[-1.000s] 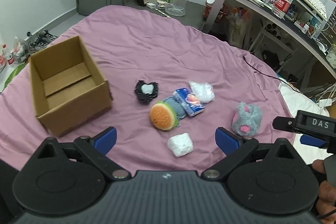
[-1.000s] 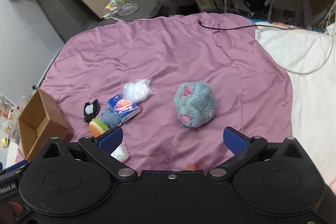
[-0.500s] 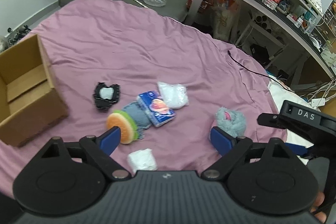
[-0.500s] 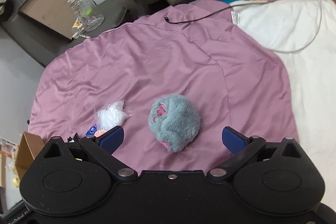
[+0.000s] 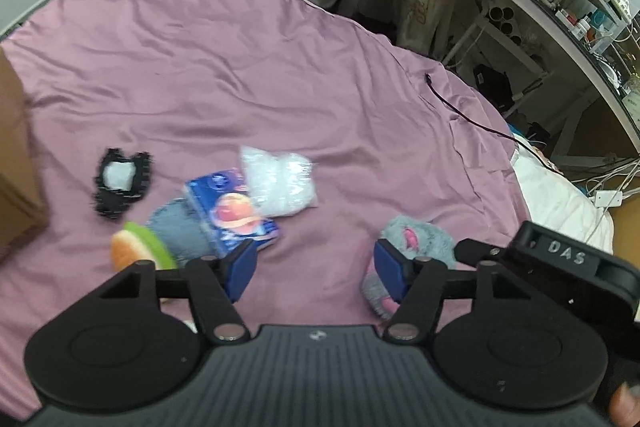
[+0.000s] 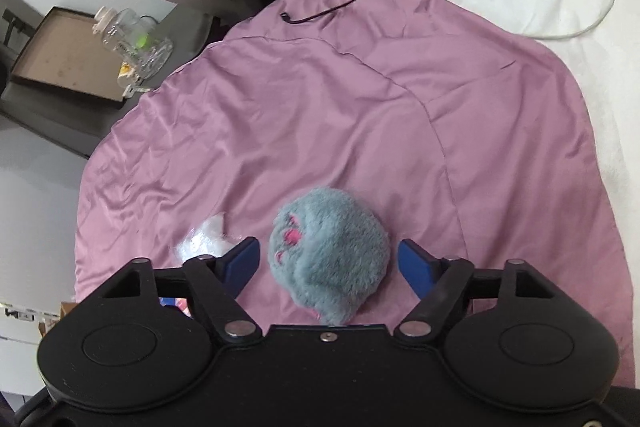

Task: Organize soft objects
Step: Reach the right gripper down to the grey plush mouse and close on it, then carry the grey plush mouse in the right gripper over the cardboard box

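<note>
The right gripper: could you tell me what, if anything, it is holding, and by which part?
Nothing yet. The right gripper has been closing around the grey plush toy, but its pads are not touching it.

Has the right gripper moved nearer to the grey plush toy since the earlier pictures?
Yes. The right gripper has come down over the plush toy on the purple sheet; its jaws have been closing, not yet touching it.

A satiny purple bedsheet [image 6: 280, 115], smooth with a faint sheen, covers the bed. The grey-blue plush toy [image 6: 332, 251] is shaggy fur with pink stitching. At ten o'clock from it lies a crinkly clear plastic bag [image 5: 280, 183]. The blue packet [image 5: 232, 211] looks glossy. The cardboard box [image 5: 16, 163] is matt brown.
</note>
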Demonstrator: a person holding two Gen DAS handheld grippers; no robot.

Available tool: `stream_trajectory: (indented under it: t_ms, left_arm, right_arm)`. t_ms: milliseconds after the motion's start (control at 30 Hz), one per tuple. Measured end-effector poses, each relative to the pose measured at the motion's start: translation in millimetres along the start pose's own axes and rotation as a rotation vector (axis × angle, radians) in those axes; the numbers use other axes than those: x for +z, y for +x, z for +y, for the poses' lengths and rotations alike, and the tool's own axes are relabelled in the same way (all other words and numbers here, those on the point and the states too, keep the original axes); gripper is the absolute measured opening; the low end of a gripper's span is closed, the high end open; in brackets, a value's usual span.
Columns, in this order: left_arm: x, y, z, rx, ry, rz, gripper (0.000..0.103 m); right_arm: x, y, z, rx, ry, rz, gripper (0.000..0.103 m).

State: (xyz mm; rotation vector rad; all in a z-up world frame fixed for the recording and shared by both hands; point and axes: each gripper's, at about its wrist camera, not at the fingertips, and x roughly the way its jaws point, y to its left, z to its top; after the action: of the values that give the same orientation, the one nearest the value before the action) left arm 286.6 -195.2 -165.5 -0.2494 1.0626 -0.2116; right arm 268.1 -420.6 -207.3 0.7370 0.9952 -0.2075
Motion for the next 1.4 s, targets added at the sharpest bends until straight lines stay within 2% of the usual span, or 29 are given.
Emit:
stream_trajectory:
  t_ms: [67,167,333,500,767,800,900,1067,1200,1400]
  left_arm:
    - [2,10,-6,-0.009,0.001,0.008,0.06]
    - [5,27,-12,-0.022,-0.011,0.022,0.056]
    - [7,53,-22,-0.056,-0.034,0.065,0.049]
    - [5,73,-28,-0.068,-0.047,0.1,0.044]
    - [1,91,-31,-0.096,-0.09,0.131,0.043]
    - [1,93,-30,-0.105,-0.106,0.137,0.041]
    - [-1,94,-31,-0.16,-0.137,0.143,0.015]
    - [-1,82,-35,-0.141,-0.129,0.108,0.012]
    - [3,68,-29,-0.146,-0.129,0.093,0.012]
    - [8,49,-23,-0.145,-0.113,0.052,0.012]
  right_arm:
    - [3,10,-5,0.01,0.025,0.019,0.062]
    - [7,22,-11,0.035,0.064,0.05,0.055]
    - [9,32,-17,0.039,0.092,0.062,0.052]
    - [11,40,-21,0.033,0.11,0.072,0.045]
    - [14,50,-31,0.031,0.17,0.084,0.043]
    - [14,50,-33,0.04,0.184,0.087,0.042]
    - [14,52,-41,0.067,0.243,0.096,0.038]
    - [12,46,-39,0.11,0.23,0.091,0.033]
    - [12,45,-35,0.151,0.229,0.102,0.032]
    - [7,31,-19,0.198,0.183,0.071,0.031]
